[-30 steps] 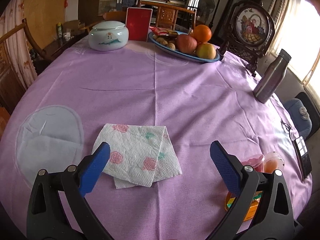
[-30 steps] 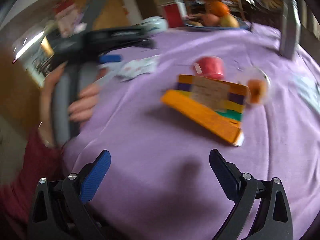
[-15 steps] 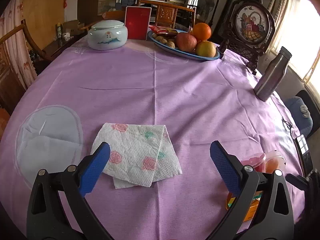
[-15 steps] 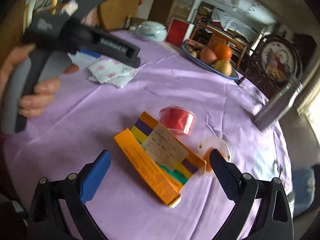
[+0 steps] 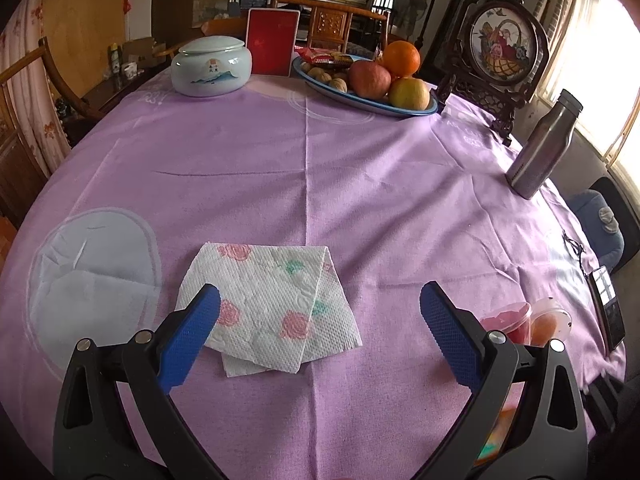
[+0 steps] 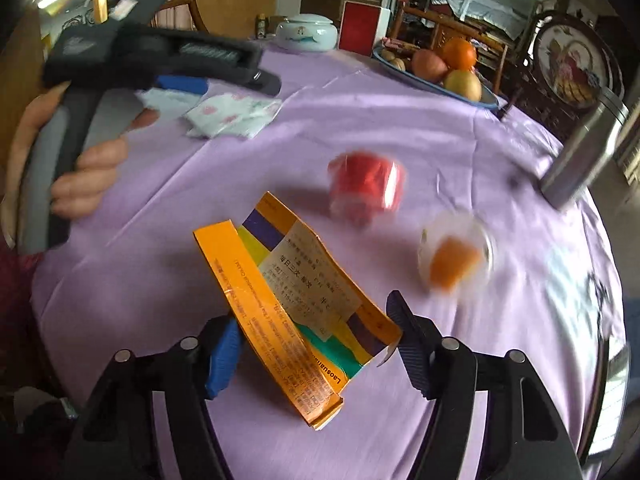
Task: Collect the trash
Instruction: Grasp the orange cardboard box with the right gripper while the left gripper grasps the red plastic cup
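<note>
Both right tongs (image 6: pixel 316 344) fingers flank the flattened orange box (image 6: pixel 288 312).

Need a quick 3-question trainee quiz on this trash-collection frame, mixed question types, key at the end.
1. True or false: the right gripper is closed on the flattened orange box.
2. Multiple choice: what lies between the left gripper fingers' line of sight? A) steel bottle B) floral paper napkin C) fruit plate
3. Fill in: the red jelly cup and the orange jelly cup sit on the ____ tablecloth.

Key:
1. False; the jaws straddle the box but look open, not yet clamped.
2. B
3. purple
</note>
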Action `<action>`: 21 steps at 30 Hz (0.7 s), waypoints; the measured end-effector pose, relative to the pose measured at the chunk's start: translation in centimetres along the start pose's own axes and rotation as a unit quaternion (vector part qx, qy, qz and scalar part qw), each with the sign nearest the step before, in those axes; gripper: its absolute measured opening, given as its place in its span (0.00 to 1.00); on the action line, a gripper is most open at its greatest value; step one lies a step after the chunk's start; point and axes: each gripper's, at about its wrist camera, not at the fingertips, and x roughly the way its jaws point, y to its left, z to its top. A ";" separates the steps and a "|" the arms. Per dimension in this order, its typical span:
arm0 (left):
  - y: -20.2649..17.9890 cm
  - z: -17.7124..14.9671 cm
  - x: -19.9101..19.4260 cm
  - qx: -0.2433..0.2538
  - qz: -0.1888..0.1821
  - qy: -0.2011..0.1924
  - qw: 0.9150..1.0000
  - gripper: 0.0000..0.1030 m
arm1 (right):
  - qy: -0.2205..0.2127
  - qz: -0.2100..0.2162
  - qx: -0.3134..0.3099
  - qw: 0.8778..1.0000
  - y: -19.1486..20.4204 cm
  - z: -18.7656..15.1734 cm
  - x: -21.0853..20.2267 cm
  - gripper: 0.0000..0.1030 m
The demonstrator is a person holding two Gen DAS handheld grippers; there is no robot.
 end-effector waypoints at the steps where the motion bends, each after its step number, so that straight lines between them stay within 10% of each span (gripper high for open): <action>1: 0.0 0.0 0.0 0.001 0.000 0.000 1.000 0.94 | 0.002 0.001 0.007 1.000 0.1 -0.6 -0.3 0.69; 7: -0.9 -0.3 0.1 0.023 -0.010 0.000 1.000 0.94 | -0.009 0.008 0.056 0.998 -0.9 -2.4 0.1 0.72; 10: -1.8 -0.5 0.0 0.044 -0.027 -0.003 0.999 0.94 | -0.044 0.024 0.082 0.995 -1.6 -2.9 -0.5 0.57; 21: -10.0 -3.8 -0.8 0.230 -0.051 -0.045 0.971 0.94 | -0.078 -0.101 0.208 0.970 -8.4 -7.6 -3.0 0.58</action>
